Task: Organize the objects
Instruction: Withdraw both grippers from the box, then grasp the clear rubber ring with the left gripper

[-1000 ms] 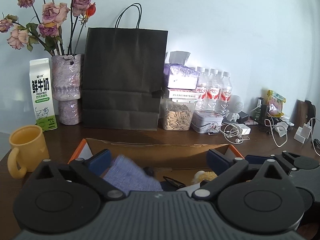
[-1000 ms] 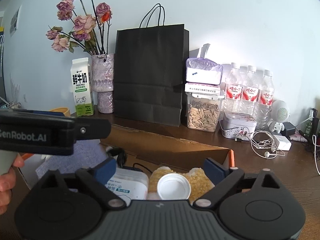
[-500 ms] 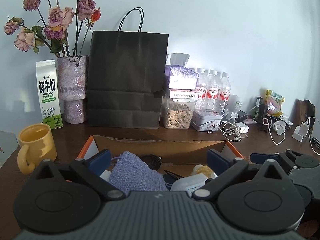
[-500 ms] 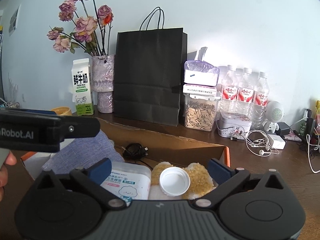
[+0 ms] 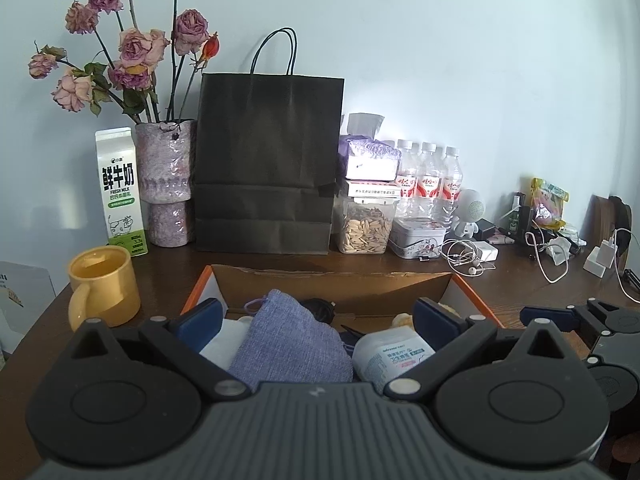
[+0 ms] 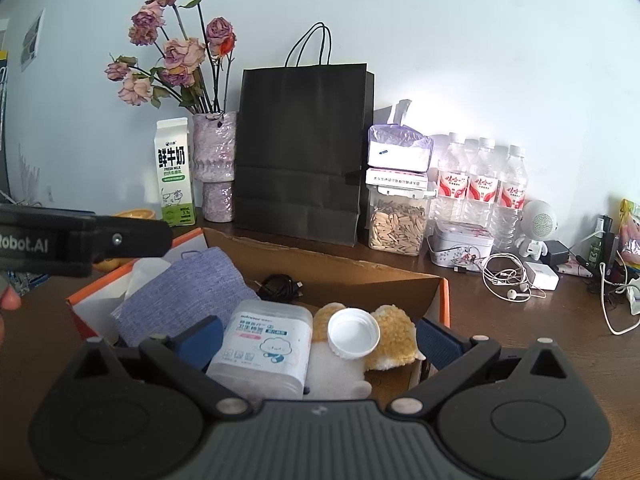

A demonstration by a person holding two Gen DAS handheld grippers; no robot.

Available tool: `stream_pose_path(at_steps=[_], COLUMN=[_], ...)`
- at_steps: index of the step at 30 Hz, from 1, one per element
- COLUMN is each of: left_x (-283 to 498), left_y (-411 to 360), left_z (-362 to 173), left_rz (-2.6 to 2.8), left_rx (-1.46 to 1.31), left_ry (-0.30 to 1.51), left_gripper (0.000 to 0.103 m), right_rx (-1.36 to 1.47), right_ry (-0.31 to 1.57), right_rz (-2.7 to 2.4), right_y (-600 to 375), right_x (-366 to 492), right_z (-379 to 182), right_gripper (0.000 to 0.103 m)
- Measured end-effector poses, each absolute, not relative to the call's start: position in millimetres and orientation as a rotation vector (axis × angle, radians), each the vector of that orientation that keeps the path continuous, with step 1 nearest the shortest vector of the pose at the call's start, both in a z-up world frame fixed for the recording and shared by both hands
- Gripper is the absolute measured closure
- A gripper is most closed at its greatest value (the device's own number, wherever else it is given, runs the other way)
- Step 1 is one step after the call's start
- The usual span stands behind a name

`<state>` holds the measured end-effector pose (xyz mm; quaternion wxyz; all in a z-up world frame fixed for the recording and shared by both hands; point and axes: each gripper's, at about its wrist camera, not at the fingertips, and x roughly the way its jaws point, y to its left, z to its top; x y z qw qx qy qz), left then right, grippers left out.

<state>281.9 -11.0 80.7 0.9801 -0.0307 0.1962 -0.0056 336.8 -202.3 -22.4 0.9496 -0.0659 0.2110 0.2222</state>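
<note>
Dark wood, cluttered along a pale blue wall, makes up the table [image 6: 520,344] where an open cardboard box [image 6: 352,276] with orange edges sits nearest both tools.

Inside it, the white wipes tub [image 6: 266,346] lies directly ahead of the right tool [image 6: 316,338], just inside its left pad, with its long axis running away from the camera, roughly in line with the fingers. That tool's jaws stand wide and hold nothing. A white cap [image 6: 353,333] rests open side up on a yellow plush [image 6: 390,336] just right of the tub, also between the pads. Left of the tub lies a blue pouch [image 6: 188,288], its long side slanting toward the box's far left corner; it sits straight ahead of the left tool [image 5: 316,322], whose jaws are likewise wide and empty. So the right tool is the nearer to the tub and cap, the left to the pouch. A black cable [image 6: 282,286] is coiled at the back of the box.

Counted in the box: one tub, one cap, one pouch, one cable, and probably one plush, though it may be two pieces.

Beyond the box: one yellow mug [image 5: 102,284], one milk carton [image 5: 120,192], one vase [image 5: 166,180] of dried roses, one black bag [image 5: 268,160], one seed jar [image 5: 366,226], one tin [image 5: 416,236], three water bottles [image 6: 482,182].
</note>
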Motion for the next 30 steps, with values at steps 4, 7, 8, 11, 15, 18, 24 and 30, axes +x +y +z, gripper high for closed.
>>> stream_pose_path(at_steps=[4, 7, 8, 11, 15, 18, 24, 30], left_x=[272.8, 265.9, 263.4, 255.8, 247.2, 244.2, 234.3, 224.1], left_y=[-7.9, -4.8, -3.1, 2.1, 9.7, 16.6, 32.0, 46.5], left_z=[78.3, 75.1, 73.7, 69.0, 61.3, 53.3, 39.2, 23.4], left_rz=[-0.003, 0.006, 0.009, 0.016, 0.031, 0.05, 0.086, 0.116], left_rx=[-0.06, -0.06, -0.061, -0.065, -0.066, -0.067, -0.078, -0.083], left_ry=[0.405, 0.415, 0.419, 0.431, 0.451, 0.475, 0.505, 0.548], left_gripper=[0.0, 0.0, 0.0, 0.0, 0.0, 0.0, 0.0, 0.0], right_rx=[-0.136, -0.138, -0.139, -0.139, -0.141, -0.136, -0.133, -0.135], right_ry=[0.432, 0.439, 0.442, 0.454, 0.472, 0.49, 0.534, 0.588], right_rz=[0.448, 0.444, 0.442, 0.436, 0.426, 0.416, 0.391, 0.363], right_y=[-208.3, -212.3, -213.9, -219.1, -227.1, -234.2, -246.1, -258.5], right_x=[323.2, 315.4, 312.6, 306.1, 296.8, 291.0, 284.6, 280.1], right_z=[-23.2, -25.4, -26.5, -30.2, -36.3, -42.4, -57.2, -74.7], right_gripper=[0.0, 0.0, 0.0, 0.0, 0.0, 0.0, 0.0, 0.0])
